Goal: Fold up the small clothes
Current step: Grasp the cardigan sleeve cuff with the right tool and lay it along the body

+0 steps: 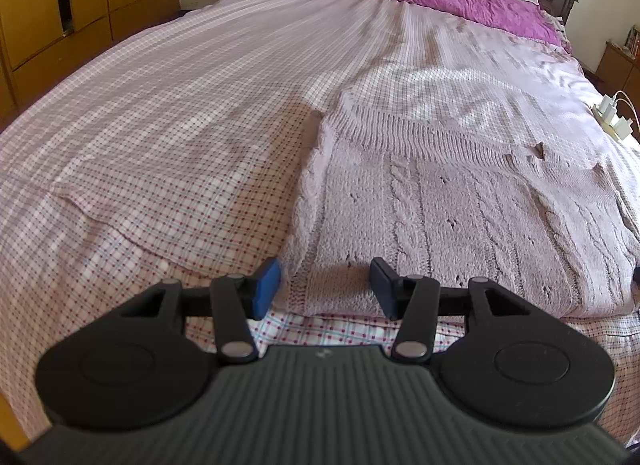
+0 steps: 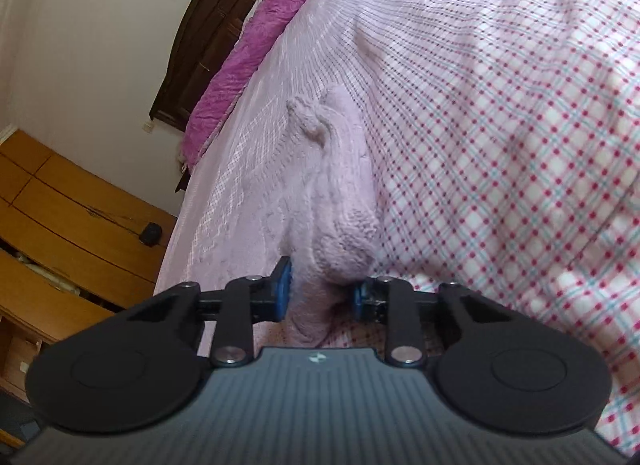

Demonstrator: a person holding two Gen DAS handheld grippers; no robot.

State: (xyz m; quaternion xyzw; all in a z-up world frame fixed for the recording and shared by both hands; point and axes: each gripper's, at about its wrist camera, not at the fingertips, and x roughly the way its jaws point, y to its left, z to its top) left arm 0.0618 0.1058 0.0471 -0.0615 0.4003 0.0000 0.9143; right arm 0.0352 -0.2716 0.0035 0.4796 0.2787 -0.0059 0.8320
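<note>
Fingers (image 1: 266, 289) of both grippers spread apart around one pink knit sweater (image 1: 460, 217) on one bed (image 1: 160, 137)

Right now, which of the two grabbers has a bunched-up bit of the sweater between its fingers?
The right gripper: a folded lump of the pink knitted sweater sits between its open fingers. The left gripper only straddles the sweater's flat corner.
</note>
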